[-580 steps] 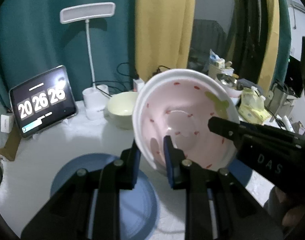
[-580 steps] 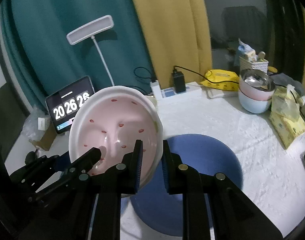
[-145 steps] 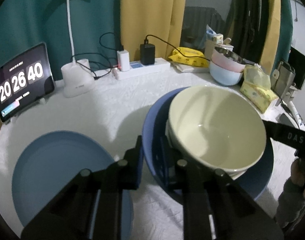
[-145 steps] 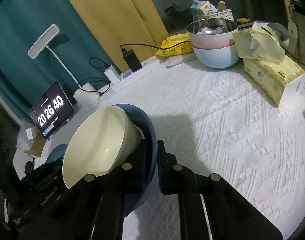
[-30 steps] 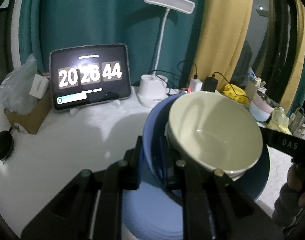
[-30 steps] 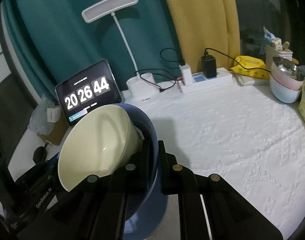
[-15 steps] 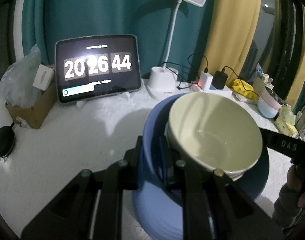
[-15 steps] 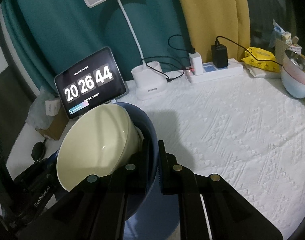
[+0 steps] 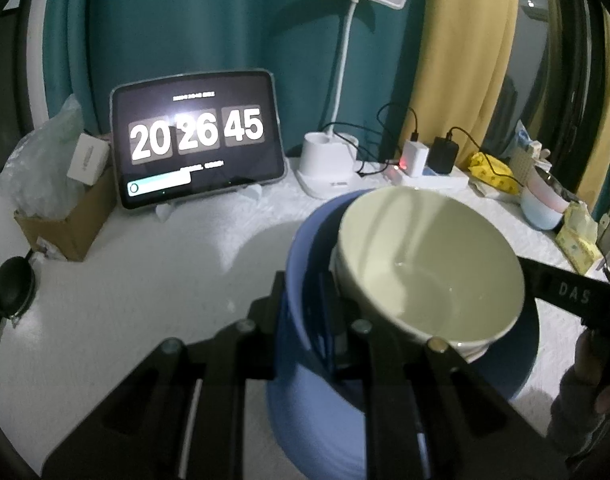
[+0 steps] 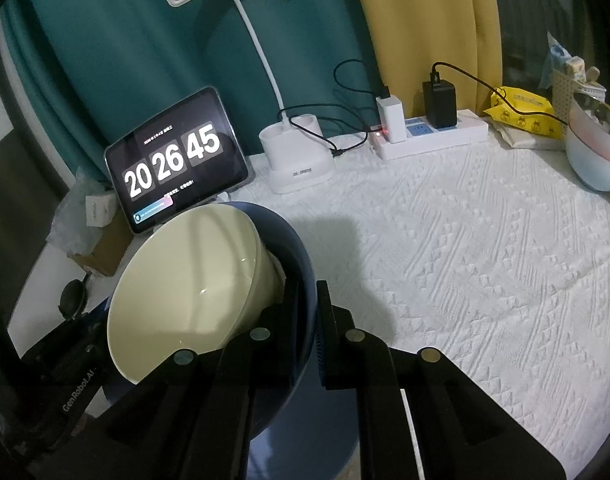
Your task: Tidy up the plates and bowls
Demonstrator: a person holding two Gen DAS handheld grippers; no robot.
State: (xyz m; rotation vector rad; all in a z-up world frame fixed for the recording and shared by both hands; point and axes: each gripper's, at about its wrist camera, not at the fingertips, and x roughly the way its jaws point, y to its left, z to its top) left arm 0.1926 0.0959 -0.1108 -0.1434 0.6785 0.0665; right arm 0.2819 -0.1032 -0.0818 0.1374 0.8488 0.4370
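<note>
A blue plate [image 9: 301, 248] carries a cream bowl [image 9: 421, 264] nested in a white bowl whose rim shows beneath it [image 9: 471, 354]. My left gripper [image 9: 305, 300] is shut on the plate's left rim. My right gripper [image 10: 309, 304] is shut on the opposite rim of the same plate [image 10: 301, 260], with the cream bowl [image 10: 193, 280] tilted to its left. A second blue plate [image 9: 317, 412] lies on the white tablecloth right under the held stack; it also shows in the right wrist view [image 10: 305, 432].
A tablet clock [image 9: 197, 136] stands at the back left beside a cardboard box [image 9: 65, 224]. A white desk lamp [image 9: 329, 168], a power strip with chargers [image 10: 429, 132], a yellow packet [image 10: 521, 112] and stacked bowls [image 10: 593, 152] line the back and right.
Both grippers have carried the blue plate with its bowls leftward and lower, to just above the second blue plate. The grips have not changed.
</note>
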